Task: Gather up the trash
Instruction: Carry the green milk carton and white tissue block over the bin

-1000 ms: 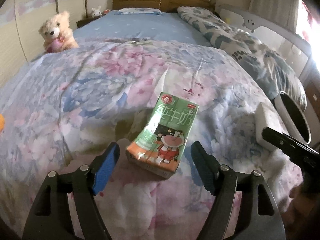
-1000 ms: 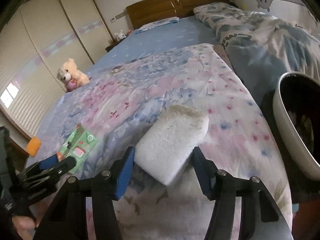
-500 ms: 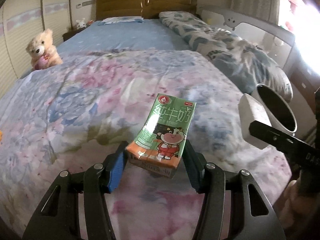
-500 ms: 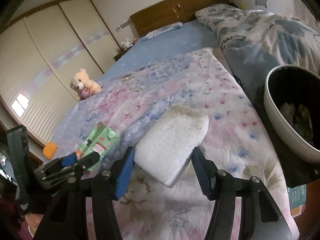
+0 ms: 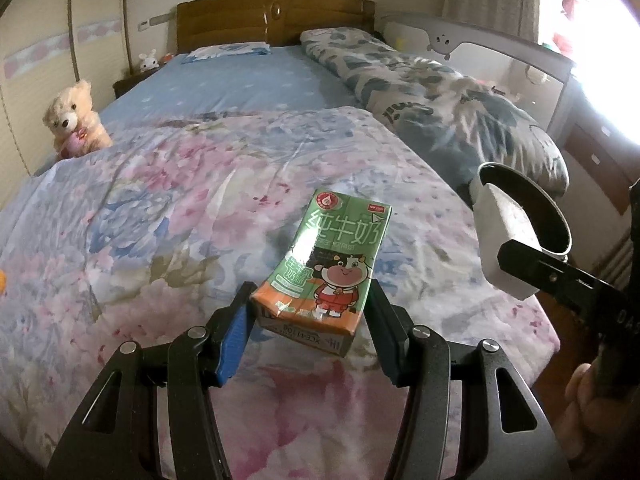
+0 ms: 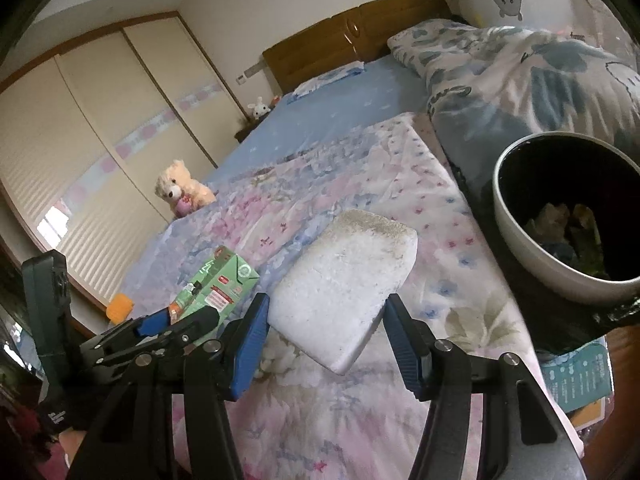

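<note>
My left gripper (image 5: 310, 328) is shut on a green milk carton (image 5: 328, 268) and holds it above the floral quilt; the carton also shows in the right wrist view (image 6: 216, 286). My right gripper (image 6: 324, 332) is shut on a white foam block (image 6: 344, 284), held above the quilt; the block also shows at the right of the left wrist view (image 5: 504, 240). A trash bin (image 6: 560, 276) with a black liner stands at the bed's right side, right of the foam block, with some trash inside; it also shows in the left wrist view (image 5: 556, 220).
A teddy bear (image 5: 74, 120) sits at the bed's left edge. An orange object (image 6: 119, 308) lies at the quilt's left edge. A folded grey-blue duvet (image 5: 440, 108) lies along the right. A teal package (image 6: 576, 376) lies below the bin.
The left gripper closed on the milk carton and lifted it. Both grippers have risen and moved right, and the bin is now closer to the foam block.
</note>
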The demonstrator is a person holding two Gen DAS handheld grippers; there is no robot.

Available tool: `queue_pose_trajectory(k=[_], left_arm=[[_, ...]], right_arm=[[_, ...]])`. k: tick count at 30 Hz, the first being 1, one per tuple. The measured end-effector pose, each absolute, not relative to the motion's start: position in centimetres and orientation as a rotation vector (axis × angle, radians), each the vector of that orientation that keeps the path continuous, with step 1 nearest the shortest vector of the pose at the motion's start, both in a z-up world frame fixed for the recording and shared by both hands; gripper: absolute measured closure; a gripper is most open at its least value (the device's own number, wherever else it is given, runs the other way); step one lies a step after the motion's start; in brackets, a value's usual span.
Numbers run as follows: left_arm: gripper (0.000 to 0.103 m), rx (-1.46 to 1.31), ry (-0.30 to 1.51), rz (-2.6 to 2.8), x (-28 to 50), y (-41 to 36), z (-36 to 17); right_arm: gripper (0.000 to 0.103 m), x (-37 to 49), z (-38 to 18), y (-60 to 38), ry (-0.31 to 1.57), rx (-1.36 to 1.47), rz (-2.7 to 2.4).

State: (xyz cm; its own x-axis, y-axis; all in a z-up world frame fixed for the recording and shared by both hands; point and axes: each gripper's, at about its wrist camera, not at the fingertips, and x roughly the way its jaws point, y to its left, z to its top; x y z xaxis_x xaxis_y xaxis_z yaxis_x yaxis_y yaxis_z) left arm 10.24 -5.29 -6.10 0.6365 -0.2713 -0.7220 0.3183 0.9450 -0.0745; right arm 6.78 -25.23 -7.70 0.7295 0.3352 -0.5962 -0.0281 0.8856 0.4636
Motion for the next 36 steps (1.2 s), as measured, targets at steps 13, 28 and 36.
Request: queue_pose_trajectory(k=[13, 28, 36], left_arm=[[0.049, 0.082, 0.802, -0.388, 9.4, -7.9, -5.2], [0.05, 0.11, 0.801, -0.456, 9.0, -11.6, -4.6], [0.049, 0.131, 0.788, -0.5, 8.8, -14.0, -4.1]], right_arm=[[0.044, 4.7, -7.0, -27.6, 0.694, 0.477, 0.188], [0.044, 3.1, -7.2, -30.8, 0.672, 0.515, 0.135], [0.044, 2.2, -7.4, -32.4, 0.668, 0.534, 0.106]])
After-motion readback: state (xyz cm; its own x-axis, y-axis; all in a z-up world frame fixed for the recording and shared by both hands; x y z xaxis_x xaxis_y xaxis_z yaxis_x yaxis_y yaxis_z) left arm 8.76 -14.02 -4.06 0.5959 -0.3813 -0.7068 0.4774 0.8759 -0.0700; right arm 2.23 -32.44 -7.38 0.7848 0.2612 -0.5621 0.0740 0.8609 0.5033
